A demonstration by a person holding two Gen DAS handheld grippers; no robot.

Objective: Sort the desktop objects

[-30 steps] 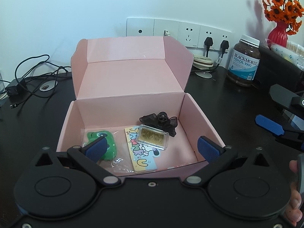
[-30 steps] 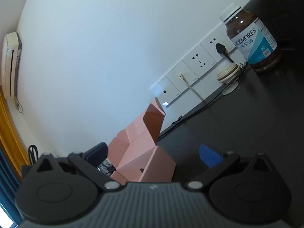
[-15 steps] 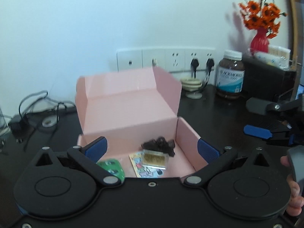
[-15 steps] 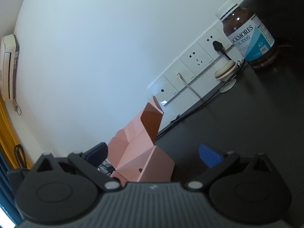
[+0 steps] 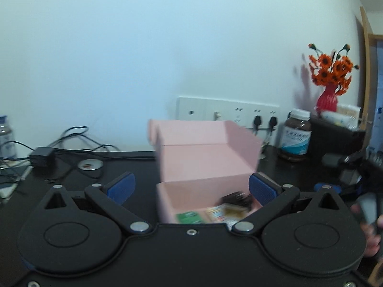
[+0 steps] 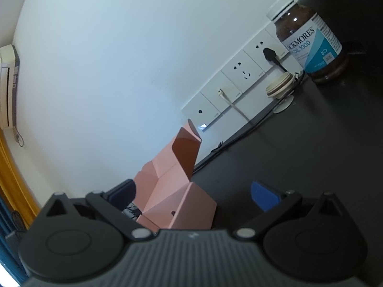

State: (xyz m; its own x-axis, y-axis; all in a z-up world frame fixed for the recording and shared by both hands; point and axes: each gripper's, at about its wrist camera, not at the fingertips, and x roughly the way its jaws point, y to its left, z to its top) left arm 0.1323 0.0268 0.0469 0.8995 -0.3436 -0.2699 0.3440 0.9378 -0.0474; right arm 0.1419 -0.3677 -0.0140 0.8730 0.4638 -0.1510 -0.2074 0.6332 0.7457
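Dark bench (image 5: 134, 167) carries an open pink box (image 5: 205, 162); left tool (image 5: 191, 187) and right tool (image 6: 196, 193) gape empty before it.

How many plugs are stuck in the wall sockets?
2. In the left wrist view, two black plugs sit side by side right of the pink box. Others may be hidden behind it.

A pink box (image 5: 205, 157) is seen open on the dark desk (image 5: 282, 169), blurred items lying inside. The left gripper (image 5: 191, 186) is held spread before it. A fish-oil bottle (image 5: 296, 135) stands far right.
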